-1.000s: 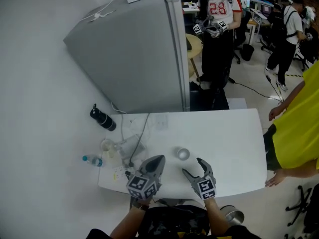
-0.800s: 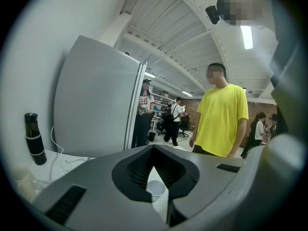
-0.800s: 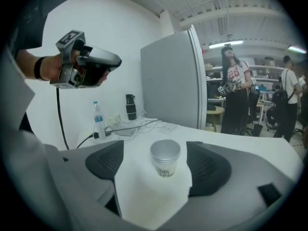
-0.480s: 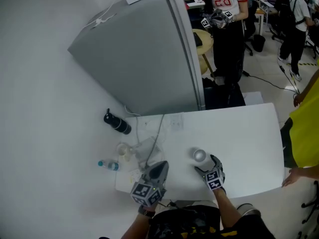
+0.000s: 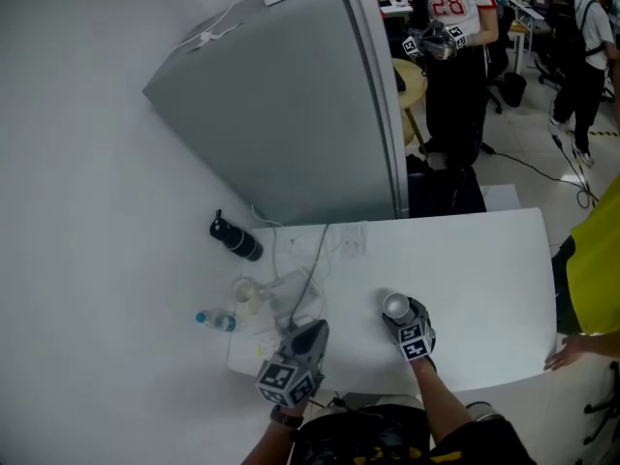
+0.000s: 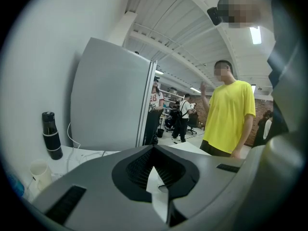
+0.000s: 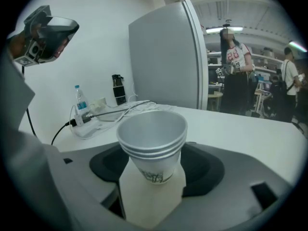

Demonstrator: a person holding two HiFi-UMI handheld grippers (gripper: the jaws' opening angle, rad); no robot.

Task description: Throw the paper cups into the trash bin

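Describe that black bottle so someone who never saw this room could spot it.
Find the tall grey cabinet behind the white table. At its foot, on the table's left end by the wall, stands the black bottle. Its neighbours, a clear blue-capped water bottle and a pale cup, are light; it is black.

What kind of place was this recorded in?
Likely an open-plan office or lab: a white table beside a tall grey unit, desks with monitors beyond, and a high ceiling with exposed beams.
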